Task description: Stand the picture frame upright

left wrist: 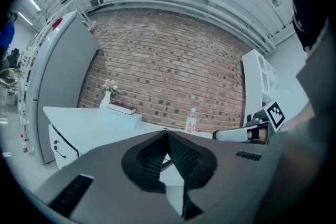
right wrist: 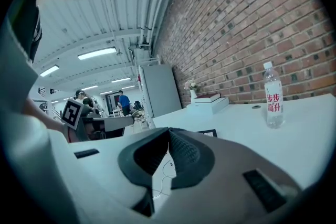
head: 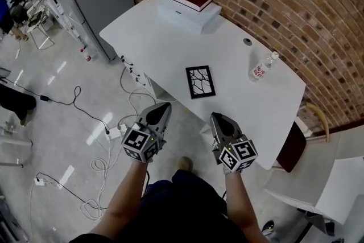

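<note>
While both forearms reach forward side by side, the left gripper [head: 164, 105] and right gripper [head: 216, 117] point about level toward the white table [head: 153, 31], each with jaws pressed together on nothing.
Just beyond and between their tips, the black picture frame [head: 200, 81] lies flat near the table's front edge; farther right stands a bottle [head: 263, 67] with red Chinese characters on its label.

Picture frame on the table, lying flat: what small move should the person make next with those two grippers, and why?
Probably bring both grippers forward toward the picture frame. It lies flat on the white table, while the left gripper and right gripper hang short of the near edge, above the floor, both with jaws shut and empty. They likely need to reach the frame before anything else.
</note>
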Demonstrator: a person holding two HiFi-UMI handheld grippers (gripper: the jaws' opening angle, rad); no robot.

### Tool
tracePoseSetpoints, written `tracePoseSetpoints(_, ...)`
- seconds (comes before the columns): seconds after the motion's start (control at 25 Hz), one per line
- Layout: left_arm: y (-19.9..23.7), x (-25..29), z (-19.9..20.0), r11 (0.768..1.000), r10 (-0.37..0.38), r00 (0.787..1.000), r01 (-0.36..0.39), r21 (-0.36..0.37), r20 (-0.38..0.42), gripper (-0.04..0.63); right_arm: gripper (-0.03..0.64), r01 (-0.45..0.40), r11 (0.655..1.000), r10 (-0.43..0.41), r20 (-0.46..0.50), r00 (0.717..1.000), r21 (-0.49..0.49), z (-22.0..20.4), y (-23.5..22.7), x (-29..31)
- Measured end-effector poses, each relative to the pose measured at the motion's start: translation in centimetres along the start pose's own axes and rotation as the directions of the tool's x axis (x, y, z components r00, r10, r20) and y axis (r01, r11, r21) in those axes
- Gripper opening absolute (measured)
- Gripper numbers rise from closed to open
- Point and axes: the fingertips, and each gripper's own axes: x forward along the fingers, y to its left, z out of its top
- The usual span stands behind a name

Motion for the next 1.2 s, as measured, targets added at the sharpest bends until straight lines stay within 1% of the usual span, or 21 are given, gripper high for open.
tracePoseSetpoints(0.12, 0.3, 1.5, -0.7, 1.000, 0.007, 1.000, -0.007, -0.004, -0.015, 0.006, 0.006, -0.004, 1.000, 0.004, -0.015, 1.000, 0.006, -0.1, -1.6, 1.0)
tracePoseSetpoints(0.32, 0.5, 3.4, -2.0, 1.000, 0.004, 0.998, -0.004, 0.009, -0.057, 0.007, 0.005, -0.005, 1.000, 0.006, -0.042, 0.999, 0.030, -0.9, -3.5, 2.6)
tracePoseSetpoints(0.64, 2.5, 6.4, -3.3, 1.000, 0.018, 0.996, -0.020, -0.019, -0.090, 0.006, 0.006, 0.002, 0.999, 0.002, -0.103, 0.995, 0.036, -2.1, -5.9, 5.7)
tracePoseSetpoints(0.88, 4.7, 8.6, -5.2, 0.997, 0.043, 0.992, -0.050, -0.051, -0.120, 0.006, 0.006, 0.049, 0.999, -0.044, -0.163, 0.986, 0.025, -2.9, -8.6, 8.2)
tracePoseSetpoints(0.96, 5.3, 9.3, -5.6, 0.997, 0.046, 0.990, -0.053, -0.054, -0.134, 0.007, 0.041, 0.071, 0.997, -0.066, -0.186, 0.980, 0.023, -3.1, -9.7, 9.1)
tracePoseSetpoints(1.12, 6.2, 10.5, -6.0, 0.998, 0.040, 0.987, -0.047, -0.038, -0.154, 0.008, 0.042, 0.115, 0.993, -0.107, -0.228, 0.968, 0.019, -3.6, -11.6, 10.7)
tracePoseSetpoints(1.2, 6.4, 11.0, -6.3, 0.998, 0.039, 0.986, -0.047, -0.047, -0.161, 0.008, 0.072, 0.129, 0.991, -0.120, -0.256, 0.959, 0.019, -4.1, -12.3, 11.5)
